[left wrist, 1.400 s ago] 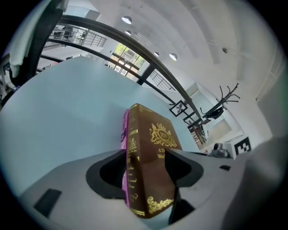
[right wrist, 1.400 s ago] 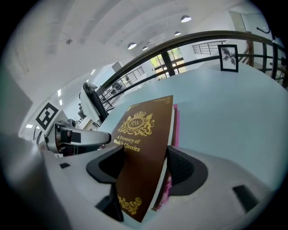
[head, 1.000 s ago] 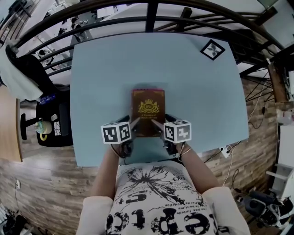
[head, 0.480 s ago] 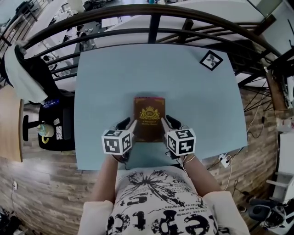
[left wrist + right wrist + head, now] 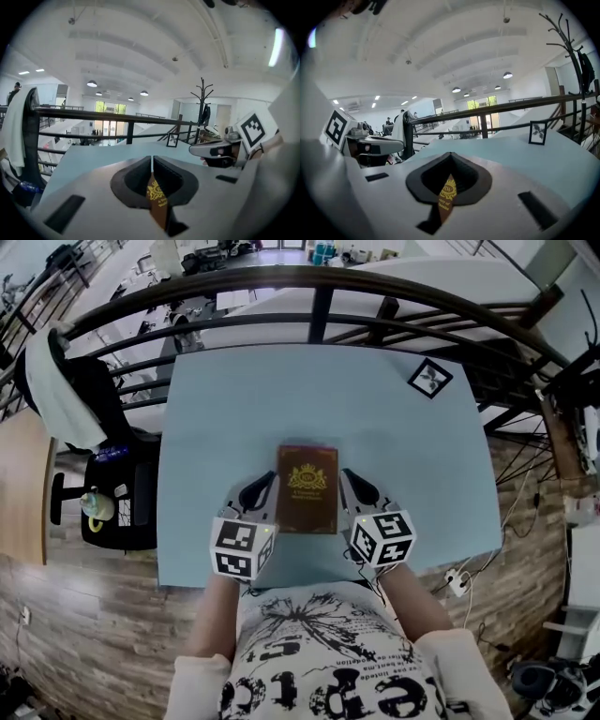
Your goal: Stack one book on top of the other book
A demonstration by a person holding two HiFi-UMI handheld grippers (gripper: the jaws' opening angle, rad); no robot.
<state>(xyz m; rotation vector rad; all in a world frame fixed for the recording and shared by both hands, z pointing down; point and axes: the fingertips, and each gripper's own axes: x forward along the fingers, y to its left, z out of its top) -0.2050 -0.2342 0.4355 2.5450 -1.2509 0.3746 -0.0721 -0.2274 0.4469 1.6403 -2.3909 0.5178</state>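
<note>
Well beyond book (image 5: 307, 488), small frame (image 5: 430, 377), railing (image 5: 322, 315).

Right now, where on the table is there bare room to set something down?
The far half of the table, between book and railing, is bare but for the card in its far right corner. The strips left and right of the book are free too. Crowded: the near edge, where the left gripper and right gripper flank the book.

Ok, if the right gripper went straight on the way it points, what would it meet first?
Likely the blue table top, since the right gripper, jaws shut, tilts slightly down toward it; depth is unclear.
</note>
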